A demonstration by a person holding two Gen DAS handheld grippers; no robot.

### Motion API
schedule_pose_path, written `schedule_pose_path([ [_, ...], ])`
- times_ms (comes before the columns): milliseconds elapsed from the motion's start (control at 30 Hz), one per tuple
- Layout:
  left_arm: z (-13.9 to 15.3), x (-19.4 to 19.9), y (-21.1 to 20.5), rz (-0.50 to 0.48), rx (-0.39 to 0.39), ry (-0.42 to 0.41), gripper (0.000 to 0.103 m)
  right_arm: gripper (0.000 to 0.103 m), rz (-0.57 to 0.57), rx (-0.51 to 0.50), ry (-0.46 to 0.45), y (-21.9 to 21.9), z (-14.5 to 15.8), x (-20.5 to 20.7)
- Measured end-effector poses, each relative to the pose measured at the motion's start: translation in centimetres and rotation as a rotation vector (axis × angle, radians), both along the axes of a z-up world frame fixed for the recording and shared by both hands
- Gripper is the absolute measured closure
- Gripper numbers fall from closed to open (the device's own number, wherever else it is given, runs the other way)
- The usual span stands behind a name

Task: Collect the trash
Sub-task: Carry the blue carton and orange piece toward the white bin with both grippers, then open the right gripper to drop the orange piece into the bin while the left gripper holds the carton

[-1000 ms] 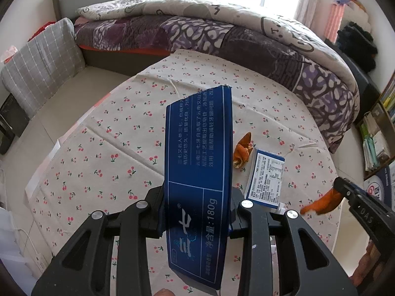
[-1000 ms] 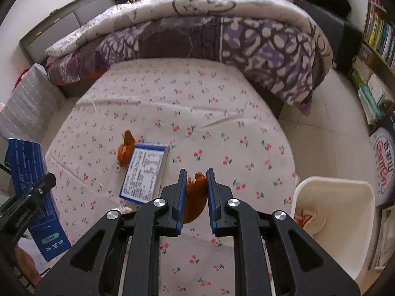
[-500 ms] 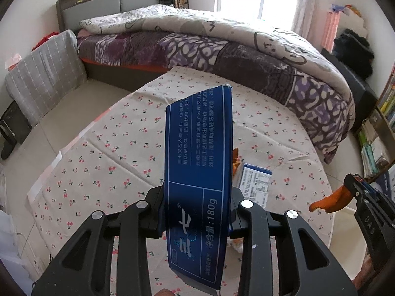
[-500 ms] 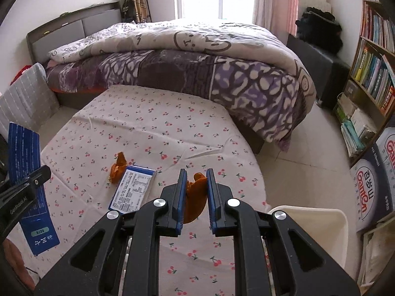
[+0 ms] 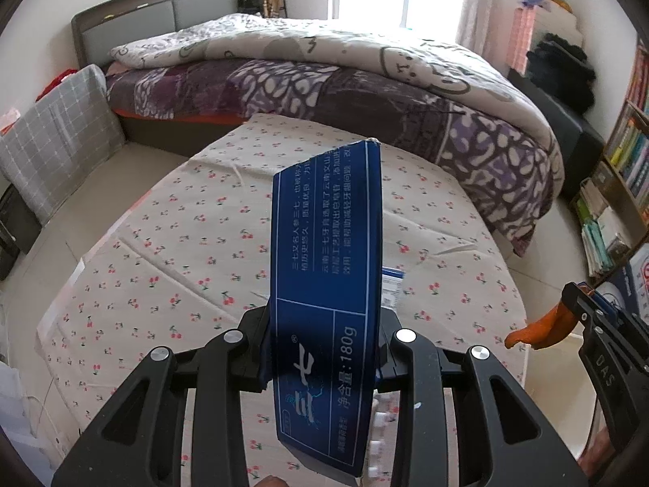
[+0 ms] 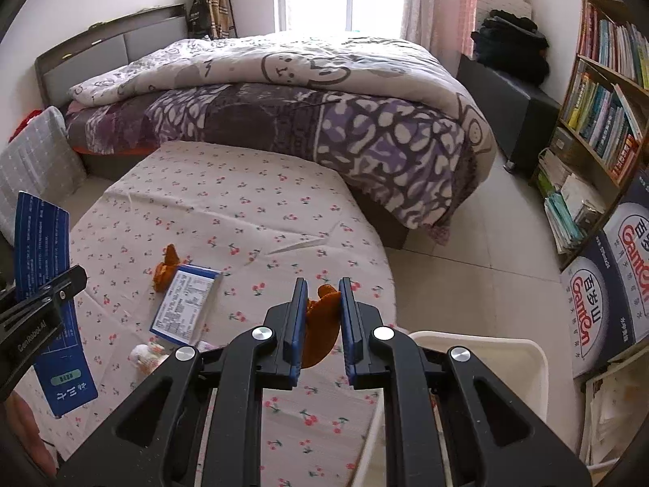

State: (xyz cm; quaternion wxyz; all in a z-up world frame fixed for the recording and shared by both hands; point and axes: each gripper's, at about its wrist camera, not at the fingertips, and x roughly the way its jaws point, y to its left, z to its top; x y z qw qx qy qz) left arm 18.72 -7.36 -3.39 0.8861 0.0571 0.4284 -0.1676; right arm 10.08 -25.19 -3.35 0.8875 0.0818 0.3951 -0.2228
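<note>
My left gripper (image 5: 322, 349) is shut on a long blue toothpaste box (image 5: 328, 268), held upright above the round table; the box also shows in the right wrist view (image 6: 44, 284). My right gripper (image 6: 320, 316) is shut on a piece of orange peel (image 6: 320, 324), held near the table's right edge beside a white bin (image 6: 486, 369). The peel also shows in the left wrist view (image 5: 543, 328). On the cherry-print tablecloth (image 6: 251, 219) lie another orange peel (image 6: 166, 268), a small blue and white box (image 6: 186, 304) and a white crumpled scrap (image 6: 146, 355).
A bed (image 6: 308, 97) with a purple and white quilt stands behind the table. A bookshelf (image 6: 600, 113) and printed cartons (image 6: 608, 296) are at the right. A grey checked cushion (image 5: 52, 150) leans at the left.
Both grippers have risen and drawn back from the table with their loads. The right gripper has swung toward the white bin.
</note>
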Motion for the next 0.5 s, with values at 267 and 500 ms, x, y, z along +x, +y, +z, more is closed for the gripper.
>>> schedule_pose_path([
  [267, -0.2, -1.6, -2.8, -0.057, 0.016, 0.002, 0.069, 0.088, -0.037, 0.003, 0.01, -2.2, 0.2, -1.7],
  [500, -0.3, -3.3, -5.5, -0.114, 0.025, -0.006, 0.069, 0.088, -0.075, 0.002, 0.032, -4.3, 0.1, -3.3],
])
